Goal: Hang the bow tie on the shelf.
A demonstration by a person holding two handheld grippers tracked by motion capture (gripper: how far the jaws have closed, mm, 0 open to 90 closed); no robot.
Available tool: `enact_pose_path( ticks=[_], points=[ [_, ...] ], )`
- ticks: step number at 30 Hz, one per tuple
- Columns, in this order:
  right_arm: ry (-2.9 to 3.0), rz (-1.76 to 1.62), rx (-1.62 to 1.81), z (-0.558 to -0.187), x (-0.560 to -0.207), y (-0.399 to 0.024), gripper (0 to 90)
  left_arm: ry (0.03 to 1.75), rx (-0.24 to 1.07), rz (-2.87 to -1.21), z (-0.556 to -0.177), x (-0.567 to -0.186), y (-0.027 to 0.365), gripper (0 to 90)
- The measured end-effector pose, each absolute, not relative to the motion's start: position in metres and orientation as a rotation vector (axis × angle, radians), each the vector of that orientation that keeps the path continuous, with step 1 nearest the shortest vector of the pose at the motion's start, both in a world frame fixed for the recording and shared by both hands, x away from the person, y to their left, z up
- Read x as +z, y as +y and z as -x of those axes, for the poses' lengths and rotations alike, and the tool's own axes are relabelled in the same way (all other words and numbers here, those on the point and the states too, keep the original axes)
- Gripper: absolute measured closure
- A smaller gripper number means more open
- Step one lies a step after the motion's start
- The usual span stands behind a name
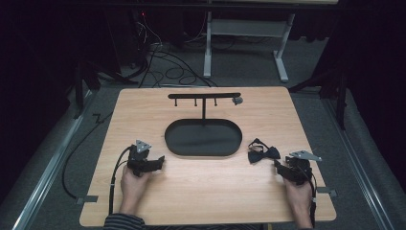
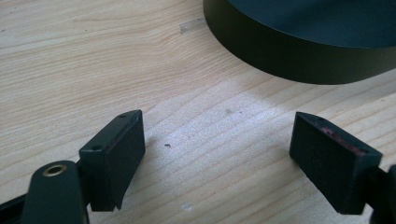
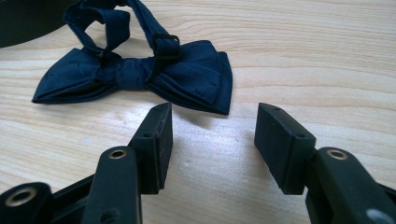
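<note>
Your left hand-held gripper (image 1: 155, 162) rests low on the surface (image 1: 206, 191) toward its left edge, jaws spread wide with nothing but bare wood between them; in the left gripper view its pads (image 2: 114, 154) point at the near wall of the black oval tray (image 2: 299, 51), which lies just ahead and apart from them. That tray (image 1: 203, 152) sits in the middle of the surface, with a black T-shaped hanger stand (image 1: 204, 96) rising from its far side toward the far edge. Right of the tray, near the right edge, the dark blue bow tie (image 1: 262, 153) lies flat on the wood, its strap looped behind it. Your right hand-held gripper (image 1: 279, 165) is just beside it, jaws wide and empty; in the right gripper view the bow tie (image 3: 140, 74) lies just beyond the fingertips (image 3: 156, 140), not between them.
</note>
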State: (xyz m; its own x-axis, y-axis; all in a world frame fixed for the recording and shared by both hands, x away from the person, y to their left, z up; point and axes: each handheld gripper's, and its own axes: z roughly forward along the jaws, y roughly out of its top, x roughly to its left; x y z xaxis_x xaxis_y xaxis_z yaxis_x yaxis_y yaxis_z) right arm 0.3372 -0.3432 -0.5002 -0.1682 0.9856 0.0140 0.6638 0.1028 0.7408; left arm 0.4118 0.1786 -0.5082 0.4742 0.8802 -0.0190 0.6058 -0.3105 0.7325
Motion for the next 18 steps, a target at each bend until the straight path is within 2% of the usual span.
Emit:
enact_pose_path(
  ticks=[18],
  points=[
    [1.876,-1.571,0.961,-0.328,-0.48,-0.339,55.9,1.227,0.51,-2.036,-0.412,-0.508,0.179,18.7]
  ],
)
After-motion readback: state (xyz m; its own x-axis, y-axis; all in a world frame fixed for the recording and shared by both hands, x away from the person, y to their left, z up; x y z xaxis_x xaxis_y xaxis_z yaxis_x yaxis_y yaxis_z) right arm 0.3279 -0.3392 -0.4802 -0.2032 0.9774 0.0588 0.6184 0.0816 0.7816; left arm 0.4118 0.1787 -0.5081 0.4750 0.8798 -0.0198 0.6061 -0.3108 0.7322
